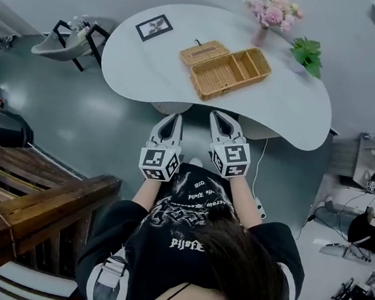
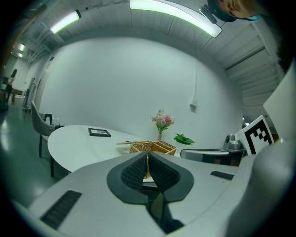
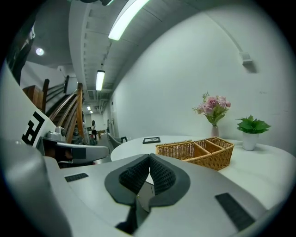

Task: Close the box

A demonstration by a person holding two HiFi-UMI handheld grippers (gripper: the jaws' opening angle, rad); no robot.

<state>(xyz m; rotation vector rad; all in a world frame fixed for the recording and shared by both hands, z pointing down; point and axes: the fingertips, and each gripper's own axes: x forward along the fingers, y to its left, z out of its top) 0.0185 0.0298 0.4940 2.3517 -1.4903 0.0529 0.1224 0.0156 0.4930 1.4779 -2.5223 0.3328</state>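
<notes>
The tan woven wicker box sits open on the white curved table, with its flat wicker lid flipped back beside it. The left gripper and right gripper hang short of the table's near edge, well apart from the box, jaws pressed together on nothing.

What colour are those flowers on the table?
The flowers are pink, with green stems; the right gripper view shows them best.
</notes>
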